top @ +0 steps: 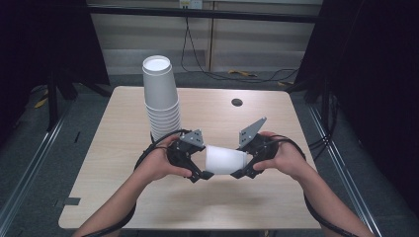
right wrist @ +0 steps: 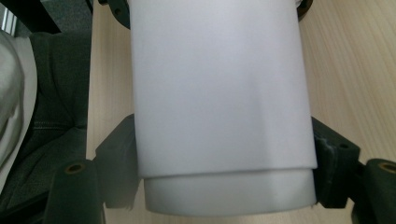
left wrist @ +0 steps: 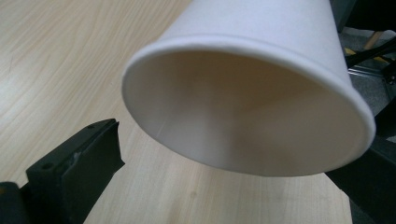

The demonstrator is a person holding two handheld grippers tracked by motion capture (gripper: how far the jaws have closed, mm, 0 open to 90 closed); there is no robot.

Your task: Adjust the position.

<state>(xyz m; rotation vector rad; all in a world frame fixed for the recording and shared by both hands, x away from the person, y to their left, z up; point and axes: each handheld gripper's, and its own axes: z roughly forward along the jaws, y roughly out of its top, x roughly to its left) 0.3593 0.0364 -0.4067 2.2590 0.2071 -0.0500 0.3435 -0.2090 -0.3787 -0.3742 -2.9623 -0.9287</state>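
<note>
Both grippers are meeting over the near-centre of the table (top: 113,197), a white paper cup (top: 226,160) lying sideways between them, off the surface.

Right gripper (top: 245,170): jaws are clamping the cup's narrow base end. In the right gripper view the jaws are sitting at 3 and 9 o'clock against the cup (right wrist: 219,93) walls. There look to be two nested cups there, an inner base (right wrist: 229,193) sticking out of the outer shell.

Left gripper (top: 201,174): at the cup's wide mouth end. In the left gripper view the open rim (left wrist: 247,105) is facing the camera, one jaw sitting low at 7 o'clock clear of the rim, the other mostly hidden at 4 o'clock. Jaws are spread, not pinching the cup.

Farther off, at 11 o'clock from the grippers, a tall stack of upturned white cups (top: 160,96) is standing on the table. A small dark hole (top: 237,102) is showing at 1 o'clock near the far edge.
</note>
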